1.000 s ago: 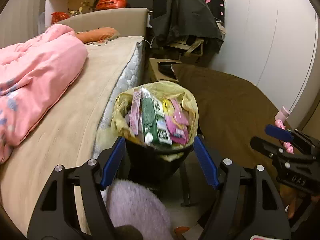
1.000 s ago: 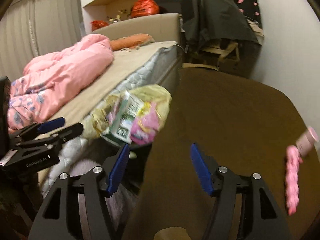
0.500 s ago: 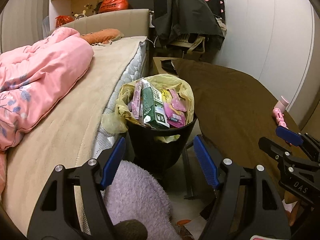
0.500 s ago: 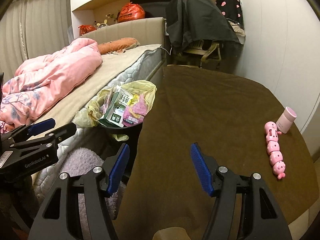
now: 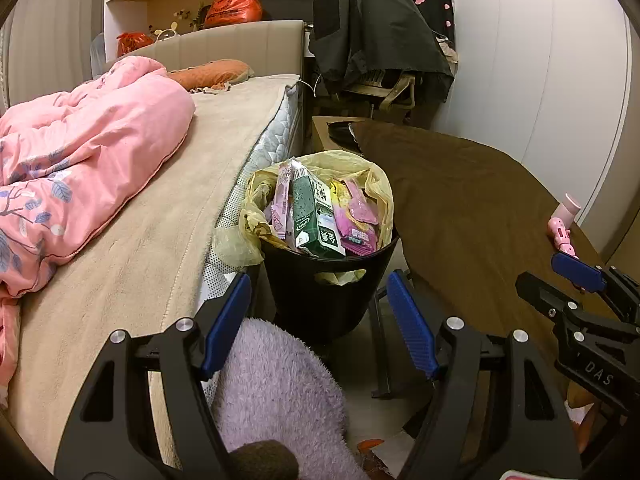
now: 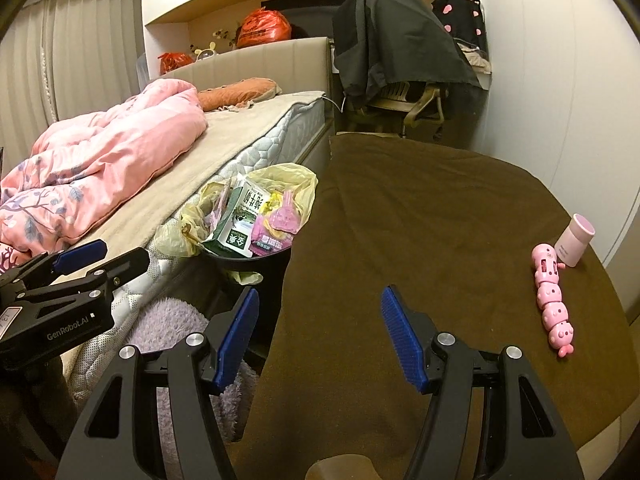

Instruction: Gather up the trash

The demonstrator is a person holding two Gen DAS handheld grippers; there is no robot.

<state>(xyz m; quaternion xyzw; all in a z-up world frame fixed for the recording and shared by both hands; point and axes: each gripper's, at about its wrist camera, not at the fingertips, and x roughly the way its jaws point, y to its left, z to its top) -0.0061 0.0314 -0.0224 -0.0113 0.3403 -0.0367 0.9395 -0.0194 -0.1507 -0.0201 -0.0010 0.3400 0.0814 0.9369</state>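
A black trash bin (image 5: 320,300) with a yellow liner stands between the bed and the table, full of trash: a green carton (image 5: 316,216) and pink wrappers (image 5: 358,216). It also shows in the right wrist view (image 6: 256,220). My left gripper (image 5: 320,300) is open and empty, held in front of the bin. My right gripper (image 6: 320,320) is open and empty above the brown tablecloth (image 6: 420,220). Each gripper shows in the other's view: the right one (image 5: 576,280), the left one (image 6: 80,264).
A bed (image 5: 140,240) with a pink duvet (image 5: 80,152) lies on the left. A pink toy caterpillar (image 6: 554,300) and a pink cup (image 6: 576,240) sit at the table's right edge. A purple fluffy rug (image 5: 280,392) lies below. A chair draped in black clothes (image 5: 376,32) stands behind.
Both grippers have pulled back from the bin, so it looks smaller and farther. The right view has steadied and now shows more of the table and the pink toy.
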